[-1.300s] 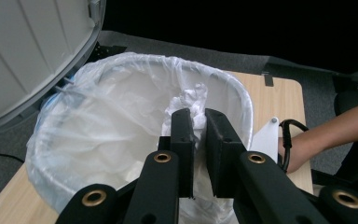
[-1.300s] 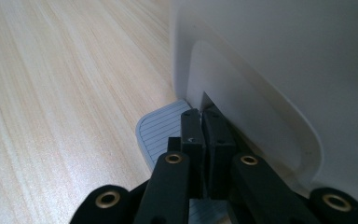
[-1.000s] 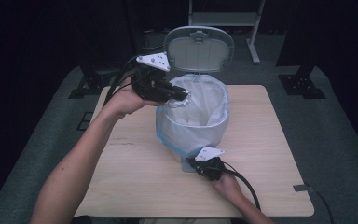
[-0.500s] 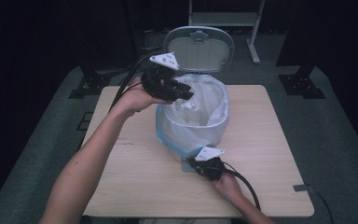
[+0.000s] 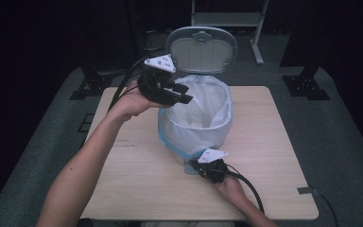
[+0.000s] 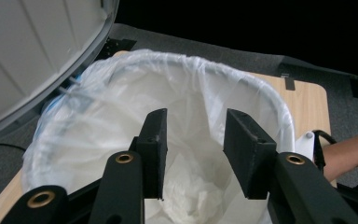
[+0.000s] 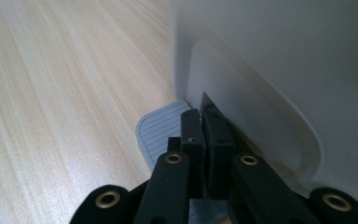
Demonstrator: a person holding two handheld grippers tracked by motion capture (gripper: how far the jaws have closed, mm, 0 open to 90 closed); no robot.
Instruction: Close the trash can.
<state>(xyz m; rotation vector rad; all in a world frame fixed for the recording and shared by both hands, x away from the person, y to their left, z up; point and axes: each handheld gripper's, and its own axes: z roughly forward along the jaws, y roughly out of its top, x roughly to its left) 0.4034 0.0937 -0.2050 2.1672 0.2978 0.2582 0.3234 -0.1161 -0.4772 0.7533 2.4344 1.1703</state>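
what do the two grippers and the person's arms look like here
Both the left gripper and the right gripper are black, each topped by a grey three-cornered plate dotted with small marks, with black cables trailing back. Close up, the left gripper's flat rectangular pads sit on black arms with brass-coloured pivot rings. Both forearms are bare, no sleeves showing.

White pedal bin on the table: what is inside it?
The white pedal bin holds a translucent white plastic liner bag, folded over its rim, with crumpled plastic lying low inside. The bag's folds cover the bin's bottom, so anything beneath cannot be seen.
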